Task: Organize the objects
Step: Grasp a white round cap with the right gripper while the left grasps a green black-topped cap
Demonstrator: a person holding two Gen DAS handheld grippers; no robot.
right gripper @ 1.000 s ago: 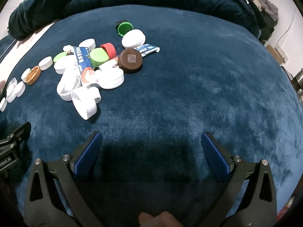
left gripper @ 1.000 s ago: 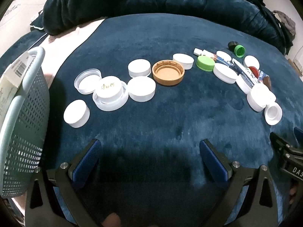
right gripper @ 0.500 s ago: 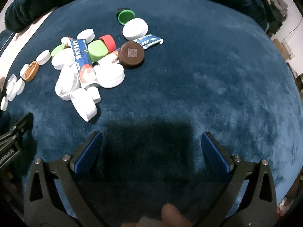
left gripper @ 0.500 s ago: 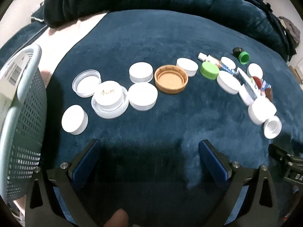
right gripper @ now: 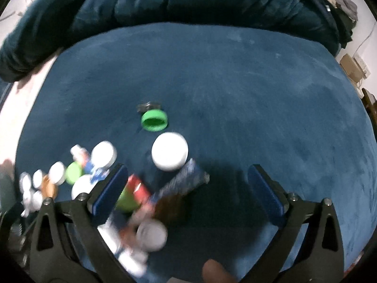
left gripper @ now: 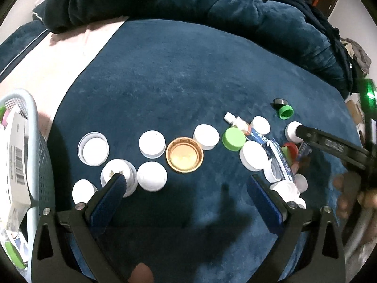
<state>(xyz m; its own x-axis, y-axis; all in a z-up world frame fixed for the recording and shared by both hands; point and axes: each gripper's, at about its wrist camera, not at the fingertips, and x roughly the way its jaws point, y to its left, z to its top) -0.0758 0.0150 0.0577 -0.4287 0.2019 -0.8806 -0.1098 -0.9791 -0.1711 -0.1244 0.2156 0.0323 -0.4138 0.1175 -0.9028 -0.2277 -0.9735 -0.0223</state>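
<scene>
Both the left tongs (left gripper: 186,188) and right tongs (right gripper: 186,188) gape wide and empty over the bed (left gripper: 188,89), the right low over the heaped caps (right gripper: 139,195) mid-bed, where crowding risks scattering neighbours.

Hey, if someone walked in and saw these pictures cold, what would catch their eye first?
Probably the scatter of white lids across the dark blue blanket, with one copper-coloured lid lying open side up in the middle of them. To the right, a messier pile mixes a light green cap, a red cap and a blue-printed tube. At the far left stands a pale mesh basket.
</scene>
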